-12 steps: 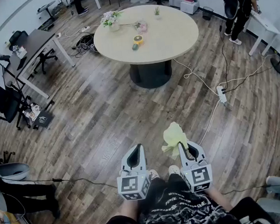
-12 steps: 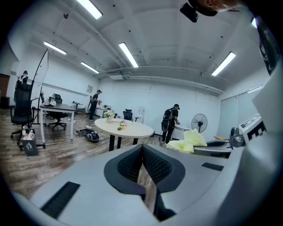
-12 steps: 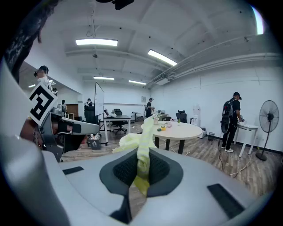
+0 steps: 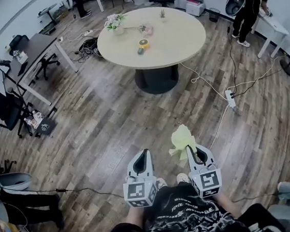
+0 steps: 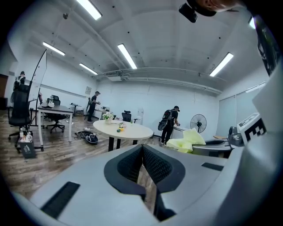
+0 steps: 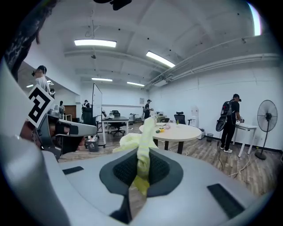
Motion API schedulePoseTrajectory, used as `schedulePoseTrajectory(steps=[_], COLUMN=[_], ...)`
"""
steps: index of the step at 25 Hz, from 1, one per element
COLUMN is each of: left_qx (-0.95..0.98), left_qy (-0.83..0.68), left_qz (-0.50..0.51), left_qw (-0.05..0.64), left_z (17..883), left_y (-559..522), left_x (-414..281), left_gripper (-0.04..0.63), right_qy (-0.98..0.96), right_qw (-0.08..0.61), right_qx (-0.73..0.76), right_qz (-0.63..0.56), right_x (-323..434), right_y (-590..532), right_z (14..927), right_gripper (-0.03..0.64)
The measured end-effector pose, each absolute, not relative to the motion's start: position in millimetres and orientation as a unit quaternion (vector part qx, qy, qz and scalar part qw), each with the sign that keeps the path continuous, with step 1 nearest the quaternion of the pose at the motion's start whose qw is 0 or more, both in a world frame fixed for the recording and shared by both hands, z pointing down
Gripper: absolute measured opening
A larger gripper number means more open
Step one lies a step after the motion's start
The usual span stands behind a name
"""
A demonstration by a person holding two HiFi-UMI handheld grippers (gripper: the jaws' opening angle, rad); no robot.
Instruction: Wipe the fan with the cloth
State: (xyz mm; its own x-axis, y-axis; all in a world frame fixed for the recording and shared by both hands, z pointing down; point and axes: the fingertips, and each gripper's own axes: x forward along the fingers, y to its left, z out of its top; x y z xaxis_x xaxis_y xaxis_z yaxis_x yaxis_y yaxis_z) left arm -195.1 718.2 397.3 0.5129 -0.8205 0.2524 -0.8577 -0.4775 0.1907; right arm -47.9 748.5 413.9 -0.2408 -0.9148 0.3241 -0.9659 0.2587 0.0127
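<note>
While the right hand-held gripper (image 6: 141, 167) is clamped on a bunched yellow cloth (image 6: 142, 132) and the left hand-held gripper (image 5: 142, 160) is closed on nothing, the fan (image 6: 267, 115) stands well apart, across the room beside a person (image 6: 229, 121) with a backpack. The step looks like the approach: keep the pinch firm, step clear of the power strip (image 4: 229, 98) on the floor, and meet the grille with the cloth's loose end.

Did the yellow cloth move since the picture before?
No. The yellow cloth, pinched in the jaws of the right gripper, sits just as far from the white power strip on the floor as before.
</note>
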Motion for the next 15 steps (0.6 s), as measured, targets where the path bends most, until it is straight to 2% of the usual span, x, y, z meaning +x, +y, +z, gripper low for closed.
schedulePoseTrajectory(steps=[4,11,13,15], left_qx=[0.864,0.898,0.9,0.903], left_qy=[-0.477,-0.406,-0.399,-0.396], left_qz=[0.056,0.059,0.063,0.069], left_qw=[0.15,0.162,0.16,0.153], left_z=[398,403,403,404], left_y=[716,725,726,727], left_x=[-199,-193,-194,-197], left_gripper=[0.028,0.317,0.355,0.365], right_qy=[-0.783,-0.78,-0.778,-0.775], right_qw=[0.126,0.122,0.124,0.126], right_qx=[0.604,0.61,0.611,0.615], right_qz=[0.083,0.075,0.074,0.072], right_x=[-56,-76,-79,-80], right_y=[744,746,748,749], right_z=[409,404,406,408], right_gripper=[0.032,0.032,0.031,0.032])
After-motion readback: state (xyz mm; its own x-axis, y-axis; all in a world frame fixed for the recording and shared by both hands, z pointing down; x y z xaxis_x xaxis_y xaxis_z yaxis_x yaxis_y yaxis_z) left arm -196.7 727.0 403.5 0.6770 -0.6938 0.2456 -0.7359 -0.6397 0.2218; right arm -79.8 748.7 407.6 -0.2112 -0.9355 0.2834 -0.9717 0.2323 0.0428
